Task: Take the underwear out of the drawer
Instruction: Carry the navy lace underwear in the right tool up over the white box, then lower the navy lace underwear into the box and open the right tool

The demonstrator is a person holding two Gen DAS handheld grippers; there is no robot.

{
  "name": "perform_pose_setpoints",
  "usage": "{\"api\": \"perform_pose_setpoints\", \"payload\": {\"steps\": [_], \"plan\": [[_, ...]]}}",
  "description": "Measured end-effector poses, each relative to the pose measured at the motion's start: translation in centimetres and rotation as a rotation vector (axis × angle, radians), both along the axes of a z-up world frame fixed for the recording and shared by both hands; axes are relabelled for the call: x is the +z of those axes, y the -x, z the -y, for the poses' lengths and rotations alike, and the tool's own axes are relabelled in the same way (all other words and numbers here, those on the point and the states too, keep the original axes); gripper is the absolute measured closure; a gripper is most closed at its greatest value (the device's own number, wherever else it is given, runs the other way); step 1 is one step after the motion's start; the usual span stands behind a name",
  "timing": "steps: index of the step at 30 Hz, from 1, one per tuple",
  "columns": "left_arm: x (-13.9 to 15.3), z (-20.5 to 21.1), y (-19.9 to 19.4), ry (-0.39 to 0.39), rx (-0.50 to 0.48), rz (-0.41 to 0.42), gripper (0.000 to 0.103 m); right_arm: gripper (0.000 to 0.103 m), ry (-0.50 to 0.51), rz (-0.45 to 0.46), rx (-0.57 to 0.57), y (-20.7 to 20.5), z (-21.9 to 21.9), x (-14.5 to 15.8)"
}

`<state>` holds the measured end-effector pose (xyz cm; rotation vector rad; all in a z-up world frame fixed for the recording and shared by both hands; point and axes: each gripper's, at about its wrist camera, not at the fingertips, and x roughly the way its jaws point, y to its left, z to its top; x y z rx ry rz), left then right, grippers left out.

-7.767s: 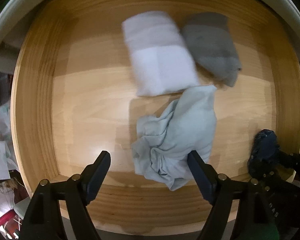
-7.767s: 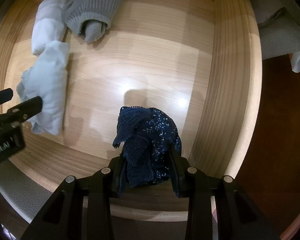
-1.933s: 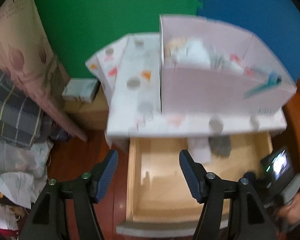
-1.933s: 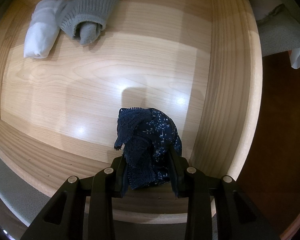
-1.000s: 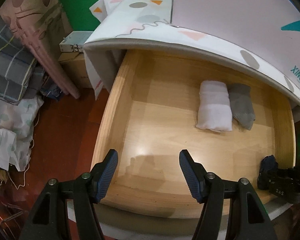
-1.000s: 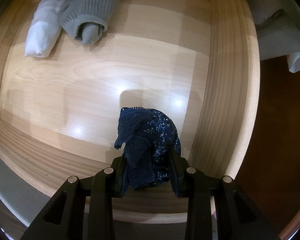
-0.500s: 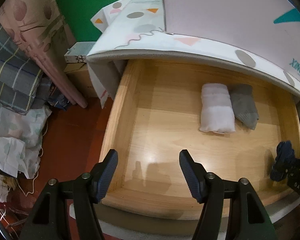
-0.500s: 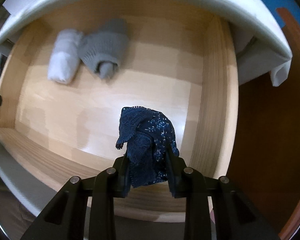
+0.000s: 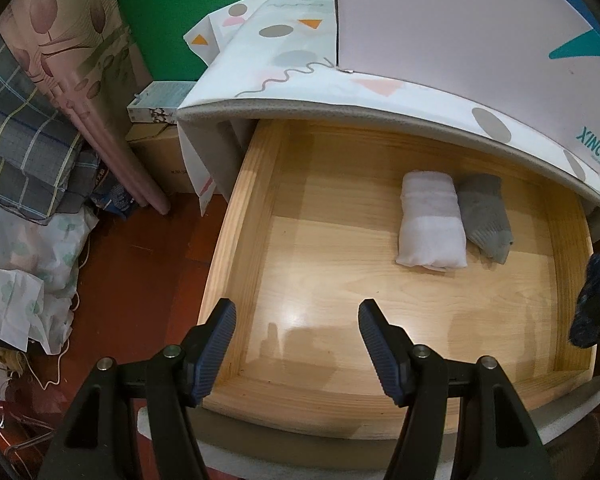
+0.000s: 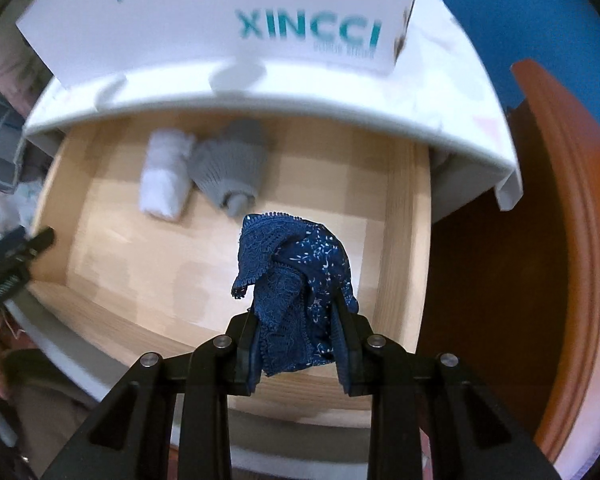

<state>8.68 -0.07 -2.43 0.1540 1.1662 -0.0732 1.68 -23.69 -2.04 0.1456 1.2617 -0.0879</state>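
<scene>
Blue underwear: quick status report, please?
Right tool shut on blue underwear, above drawer. Left tool open, empty. Nothing in the way.

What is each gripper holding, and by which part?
The right gripper pinches the bunched lower end of the blue underwear. The left gripper is open and holds nothing.

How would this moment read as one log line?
right gripper: shut on blue underwear | left gripper: open, empty | drawer: open

Wooden drawer [image 9: 236, 216] with white roll [image 9: 430, 226], grey roll [image 9: 485, 217].
</scene>
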Motion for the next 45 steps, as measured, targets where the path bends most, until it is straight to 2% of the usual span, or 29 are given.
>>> {"api": "perform_pose_setpoints", "payload": {"steps": [6,12,18,23,31,37,45], "plan": [[0.0,-0.4,-0.1,0.013,0.006,-0.005,0.038,0.077,-0.023,0.069,0.018,0.3,0.2,4.7],[0.1,-0.6,-0.1,0.024,0.008,-0.003,0.038,0.077,-0.022,0.162,0.036,0.4,0.6,10.9],[0.1,-0.7,-0.1,0.035,0.007,-0.003,0.038,0.077,-0.012,0.272,0.032,-2.0,0.6,16.1],[0.1,-0.8,-0.2,0.042,0.014,-0.003,0.038,0.077,0.018,0.327,0.022,-5.4,0.2,19.3],[0.1,-1.1,-0.2,0.058,0.027,-0.007,0.038,0.077,0.078,0.297,-0.007,-11.3,0.1,18.5],[0.0,-1.3,-0.3,0.067,0.038,-0.011,0.038,0.077,0.094,0.242,-0.025,-14.9,0.4,16.0],[0.0,-1.5,-0.3,0.077,0.052,-0.010,0.038,0.076,0.099,0.172,-0.034,-17.1,1.0,12.5]]}}
